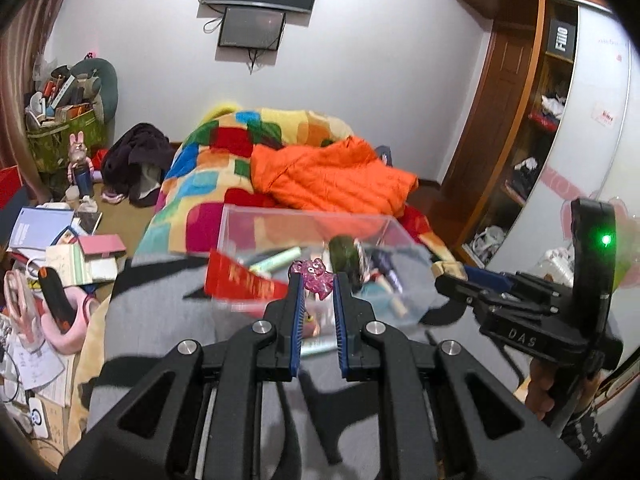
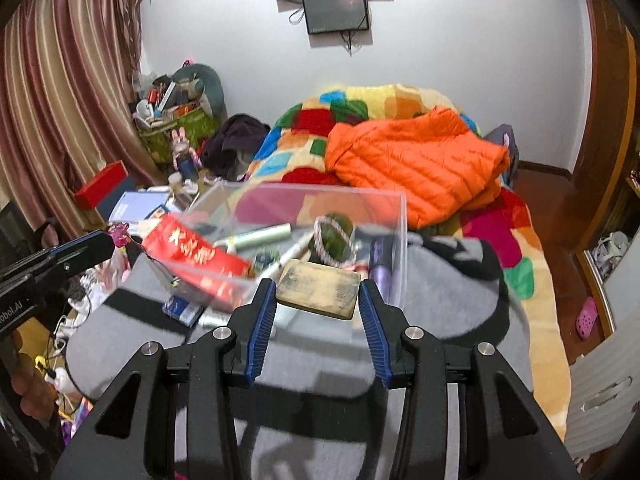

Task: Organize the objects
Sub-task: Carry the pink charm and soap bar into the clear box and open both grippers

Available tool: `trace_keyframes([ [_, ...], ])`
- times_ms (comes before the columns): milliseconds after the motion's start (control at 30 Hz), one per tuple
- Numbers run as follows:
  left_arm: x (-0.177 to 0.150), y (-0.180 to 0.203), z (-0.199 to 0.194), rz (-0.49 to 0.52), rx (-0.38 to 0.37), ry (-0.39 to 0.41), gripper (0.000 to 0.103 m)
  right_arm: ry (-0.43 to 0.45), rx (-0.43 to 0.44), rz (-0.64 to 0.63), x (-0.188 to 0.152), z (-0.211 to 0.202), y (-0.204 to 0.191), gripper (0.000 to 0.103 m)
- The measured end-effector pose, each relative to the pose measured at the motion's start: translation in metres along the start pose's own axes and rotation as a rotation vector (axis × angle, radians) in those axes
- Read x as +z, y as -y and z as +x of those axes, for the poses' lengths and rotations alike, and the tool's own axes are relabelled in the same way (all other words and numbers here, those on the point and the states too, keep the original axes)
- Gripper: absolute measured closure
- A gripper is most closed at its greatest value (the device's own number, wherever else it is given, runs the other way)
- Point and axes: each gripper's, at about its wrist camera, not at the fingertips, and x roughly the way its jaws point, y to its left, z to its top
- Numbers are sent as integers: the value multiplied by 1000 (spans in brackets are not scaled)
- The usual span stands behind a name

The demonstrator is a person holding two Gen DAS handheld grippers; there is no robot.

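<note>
Clear plastic storage box point(image 1: 280, 220), rectangular and open-topped, sits on a grey and black blanket point(image 1: 160, 312) at the near end of the bed, and it holds a jumble of small things. Inside it I can see a red packet with gold lettering point(image 2: 196, 258) leaning over the near-left wall, a pale green tube point(image 2: 260, 236) lying flat, a dark green round object wrapped in patterned band point(image 2: 334, 236), and a purple cylinder point(image 2: 382, 264) against the right wall.

Just in front of the box, the left gripper point(image 1: 316, 280) is clenched on a small glittery pink charm point(image 1: 314, 278), which is pinched at the fingertips; a thin cord with a tiny trinket hangs beneath it. The right gripper point(image 2: 318, 294) grasps a flat tan rectangular block point(image 2: 320, 290) with worn, smudged faces, the blue ribbed pads point(image 2: 264, 320) pressing on its two short ends. The block is held above the blanket at the box's near edge, tilted slightly.

Behind the box lies a patchwork blanket of bright coloured squares point(image 1: 224, 152) with an orange quilted jacket point(image 1: 332, 176) heaped on top. To the left of the bed, books and papers point(image 1: 52, 240) crowd the floor, and a green bag stuffed with oddments point(image 1: 64, 132) stands by the striped curtain. A dark screen point(image 1: 252, 26) hangs on the white wall.
</note>
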Motion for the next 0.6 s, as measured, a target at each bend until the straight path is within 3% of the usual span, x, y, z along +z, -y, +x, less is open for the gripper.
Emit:
trace_keyframes([
  [267, 35, 4, 25, -14, -28, 22, 90, 4, -4, 14, 21, 21, 2, 64],
  [600, 31, -3, 91, -54, -24, -92, 90, -97, -5, 34, 18, 72, 9, 64],
])
